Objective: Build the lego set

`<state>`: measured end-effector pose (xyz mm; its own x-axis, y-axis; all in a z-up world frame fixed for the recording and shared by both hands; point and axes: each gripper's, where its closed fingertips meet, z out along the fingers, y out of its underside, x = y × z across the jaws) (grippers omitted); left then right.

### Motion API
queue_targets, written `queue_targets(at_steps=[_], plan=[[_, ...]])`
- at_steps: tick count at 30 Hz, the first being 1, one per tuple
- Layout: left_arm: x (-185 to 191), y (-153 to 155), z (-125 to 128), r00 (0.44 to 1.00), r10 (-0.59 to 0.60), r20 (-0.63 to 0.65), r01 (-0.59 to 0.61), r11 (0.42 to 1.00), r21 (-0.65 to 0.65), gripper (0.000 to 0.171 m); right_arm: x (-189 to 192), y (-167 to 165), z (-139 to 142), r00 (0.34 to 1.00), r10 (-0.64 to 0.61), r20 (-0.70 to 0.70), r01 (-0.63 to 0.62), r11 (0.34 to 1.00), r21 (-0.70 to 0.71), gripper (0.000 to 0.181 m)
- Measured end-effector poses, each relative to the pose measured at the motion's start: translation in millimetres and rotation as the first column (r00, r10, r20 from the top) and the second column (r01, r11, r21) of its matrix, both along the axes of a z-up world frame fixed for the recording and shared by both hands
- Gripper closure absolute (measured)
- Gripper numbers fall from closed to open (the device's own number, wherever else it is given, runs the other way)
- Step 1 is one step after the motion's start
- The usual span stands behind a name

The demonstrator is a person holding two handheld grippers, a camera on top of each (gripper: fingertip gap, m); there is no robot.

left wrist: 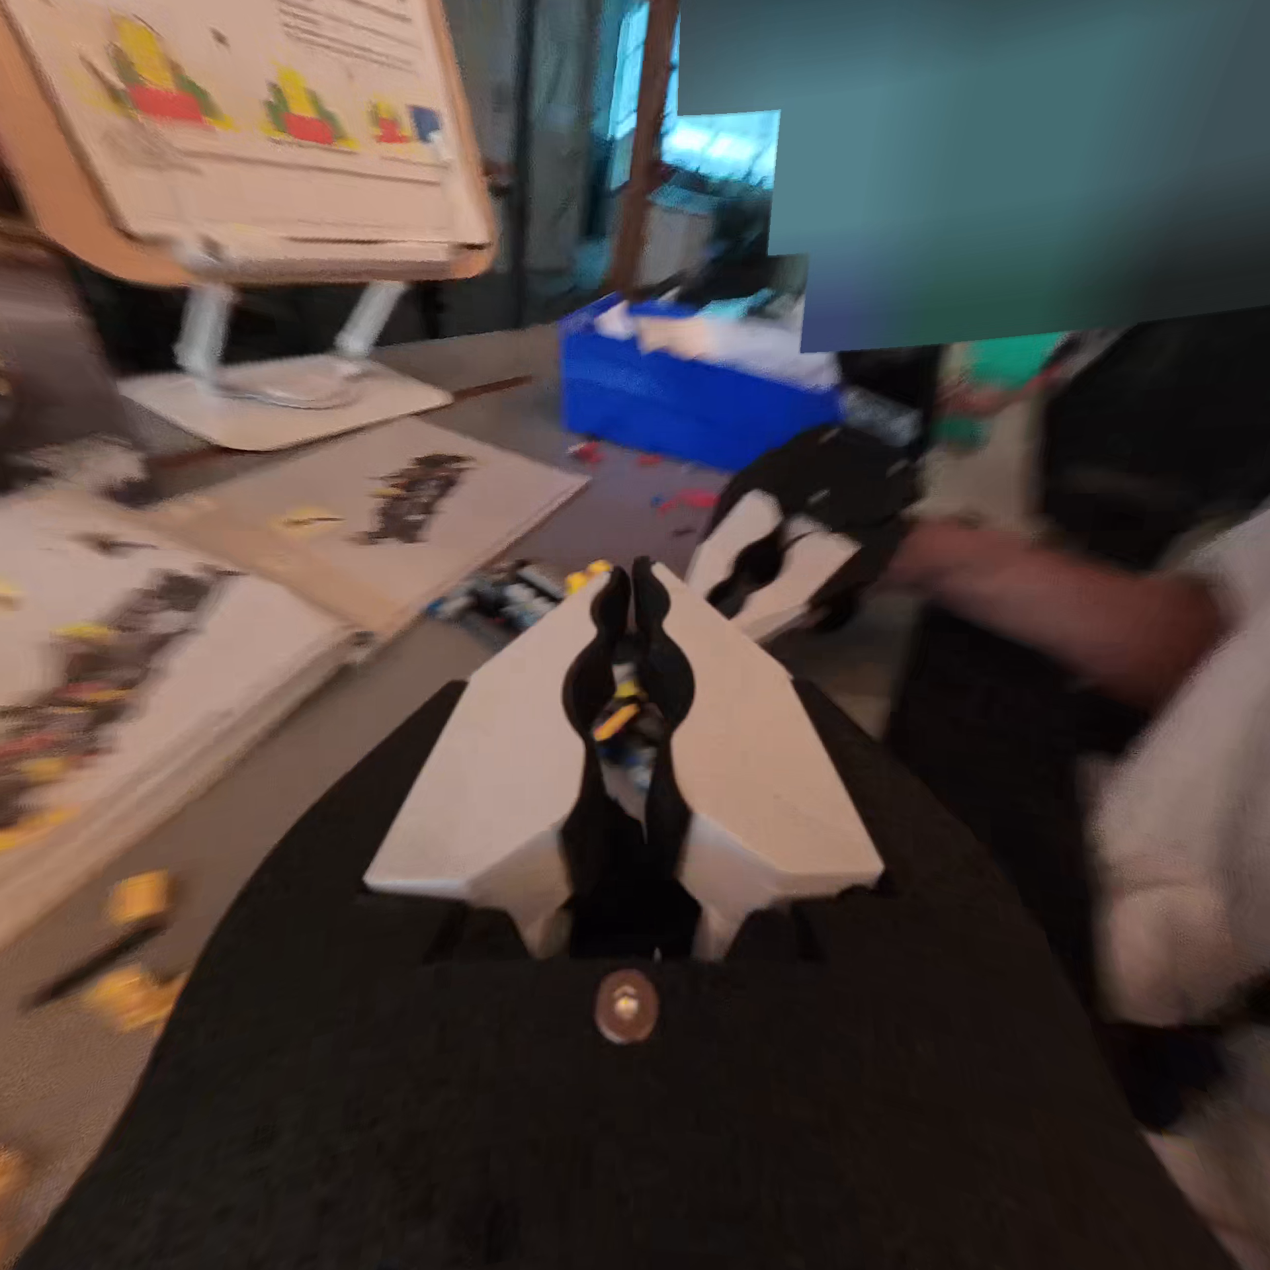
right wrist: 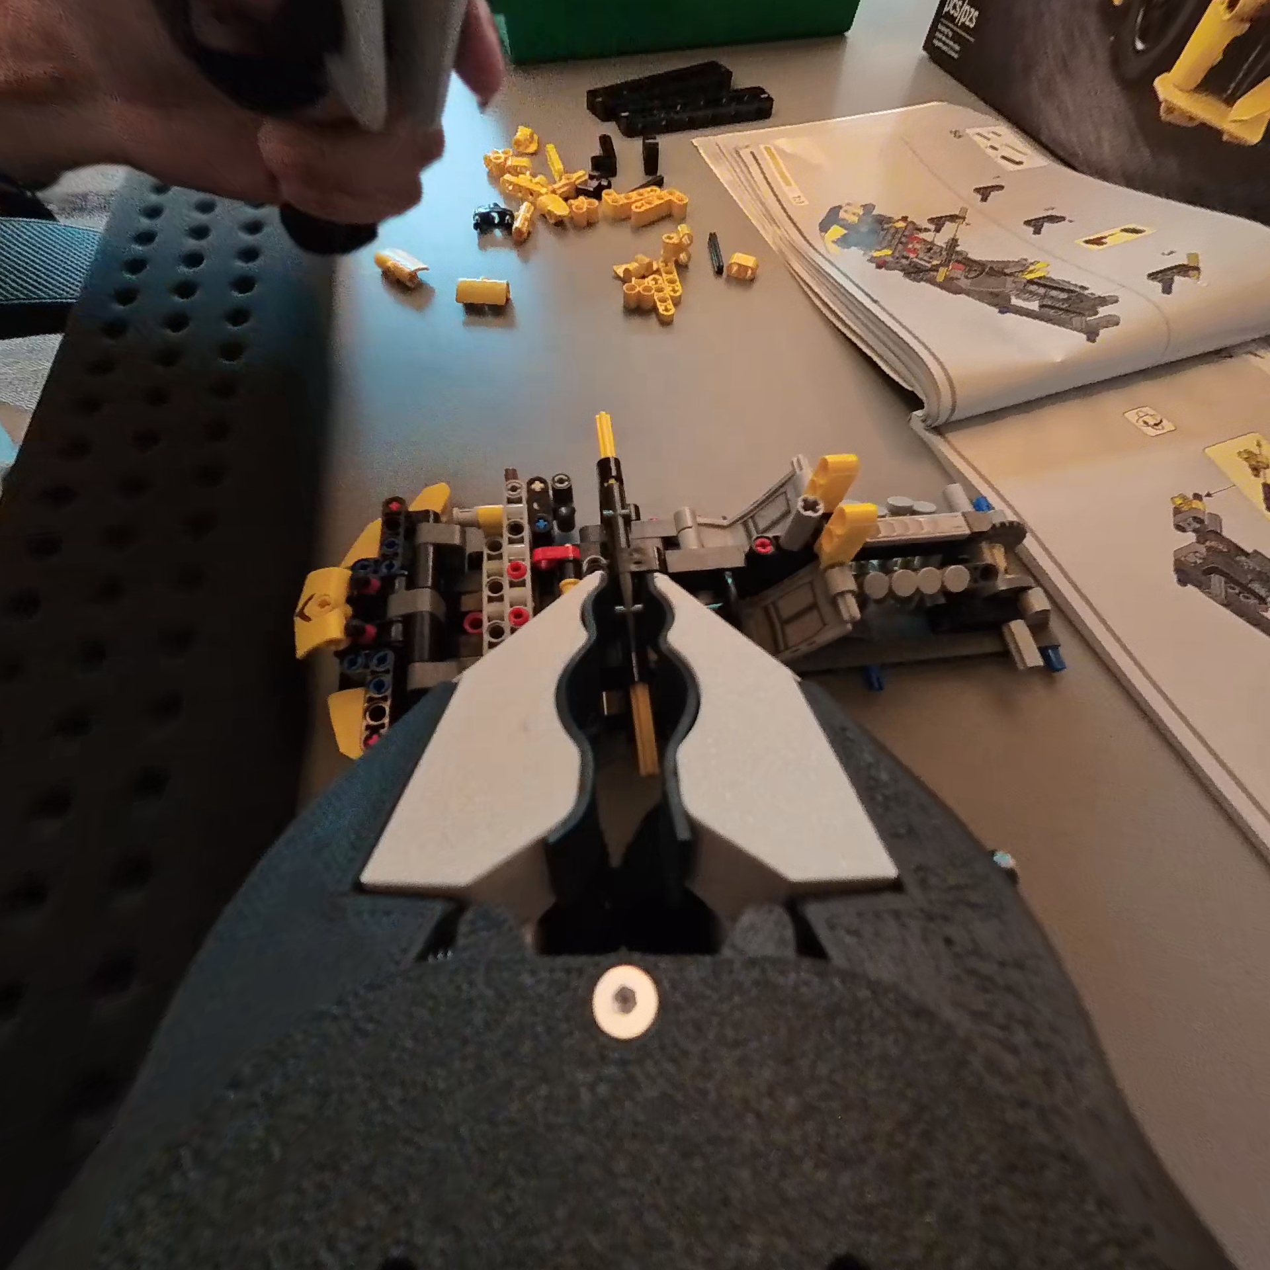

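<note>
Right up against the lens, the right gripper [right wrist: 627,584] has its grey and black fingers pinched narrow on a slim black rod with yellow axle ends [right wrist: 622,550], which stands over the middle of the half-built grey, black and yellow lego vehicle [right wrist: 687,584] lying lengthwise on the grey table [right wrist: 687,385]. Sweeping from the left in this view: a dark perforated chair back [right wrist: 165,426], then a bare hand [right wrist: 288,117] high up gripping a grey handle, then a scatter of loose yellow and black lego pieces [right wrist: 598,206] well behind the model (two long black beams at the far edge), and on the right two open white instruction booklets [right wrist: 962,261], with a dark product box [right wrist: 1113,82] in the corner.

Over to the blurred left wrist view: the left gripper [left wrist: 631,584] has its tips nearly touching, and whether it grips anything I cannot tell. Left of it lie printed pages [left wrist: 172,653], behind them a tilted cardboard-backed sheet on a white stand [left wrist: 261,137], further right a blue bin [left wrist: 687,405], and the other gripper just beside the tips.
</note>
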<state>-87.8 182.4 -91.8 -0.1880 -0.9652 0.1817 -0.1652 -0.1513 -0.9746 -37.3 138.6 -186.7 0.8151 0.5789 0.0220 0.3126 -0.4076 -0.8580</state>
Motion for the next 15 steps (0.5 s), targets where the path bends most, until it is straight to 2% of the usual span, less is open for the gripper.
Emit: queue_targets(at_steps=[2,3,6,8,9,12,13,15], plan=[[-0.3,4.9,-1.2,0.993,0.115,-0.025,-0.106,0.963,0.247,0.171,-0.2,0.3,-0.1,1.0,0.0,0.005,0.0,1.0,0.004,0.173],[-1.1,8.3,0.7,0.985,0.173,-0.025,-0.156,0.934,0.323,0.171,-0.3,0.5,0.0,1.0,0.0,0.008,0.0,1.0,0.005,0.173],[-4.1,13.4,-1.9,0.959,0.273,-0.07,-0.222,0.884,0.411,0.167,-0.9,1.0,0.0,1.0,0.001,0.017,-0.002,1.0,0.012,0.173],[-6.9,14.5,-3.1,0.95,0.304,-0.074,-0.252,0.885,0.392,0.149,-1.1,1.2,0.0,1.0,0.001,0.022,-0.001,1.0,0.016,0.173],[-8.9,13.8,-3.2,0.948,0.309,-0.071,-0.261,0.889,0.376,0.147,-1.2,1.2,0.1,1.0,0.0,0.025,-0.001,1.0,0.018,0.173],[-15.7,6.9,-14.1,0.94,0.308,-0.145,-0.24,0.902,0.359,0.154,-1.4,1.4,0.2,1.0,-0.001,0.029,0.001,1.0,0.024,0.174],[-18.8,6.4,-22.2,0.927,0.317,-0.199,-0.241,0.912,0.331,0.168,-1.4,1.4,0.1,1.0,-0.002,0.029,0.001,1.0,0.025,0.173],[-21.6,0.0,-35.2,0.916,0.287,-0.281,-0.237,0.951,0.197,0.171,-1.6,1.6,0.2,1.0,-0.004,0.03,0.003,1.0,0.028,0.173]])
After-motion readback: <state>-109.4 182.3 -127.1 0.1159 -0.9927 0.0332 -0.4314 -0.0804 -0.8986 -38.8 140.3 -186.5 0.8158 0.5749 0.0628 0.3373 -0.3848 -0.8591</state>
